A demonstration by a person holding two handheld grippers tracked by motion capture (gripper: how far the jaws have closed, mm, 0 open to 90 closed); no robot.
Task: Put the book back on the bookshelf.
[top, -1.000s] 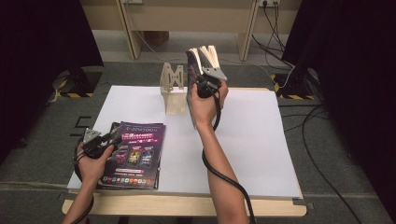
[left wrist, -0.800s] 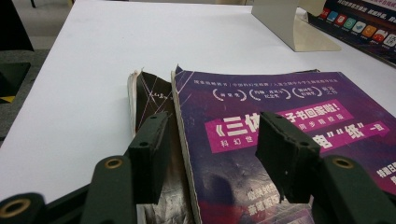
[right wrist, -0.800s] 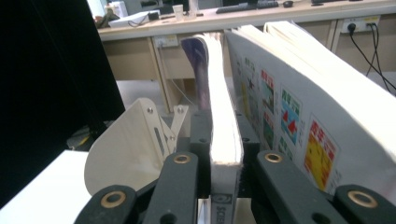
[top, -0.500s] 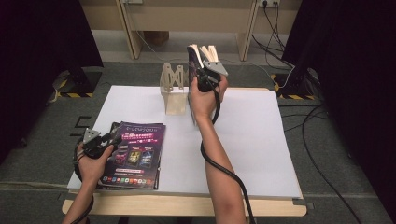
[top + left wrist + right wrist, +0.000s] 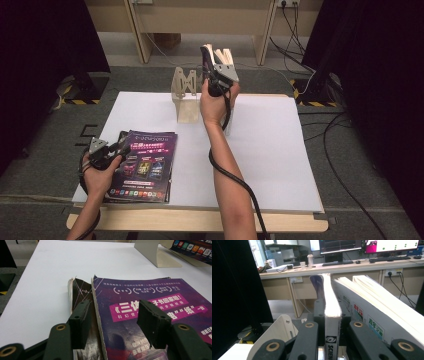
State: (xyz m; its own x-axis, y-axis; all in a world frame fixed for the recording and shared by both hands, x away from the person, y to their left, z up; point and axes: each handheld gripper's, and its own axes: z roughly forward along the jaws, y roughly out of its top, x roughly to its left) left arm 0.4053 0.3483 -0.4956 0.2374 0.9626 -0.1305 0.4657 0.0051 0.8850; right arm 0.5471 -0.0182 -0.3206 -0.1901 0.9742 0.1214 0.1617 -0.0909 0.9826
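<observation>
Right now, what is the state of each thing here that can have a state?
Left gripper: open, jaws above the magazine stack.
Right gripper: shut on a magazine, raised over the stand.
Held magazine: upright, gripped by its spine.
Magazine stack: lying flat, closed, covers up.
Metal stand: upright at the table's far edge.
Leaning magazines: tilted, beside the held one.

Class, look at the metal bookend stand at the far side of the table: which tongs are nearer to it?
Right. The right tongs hold a book just beside the bookend stand; the left tongs rest over the magazines at the near edge.
</observation>
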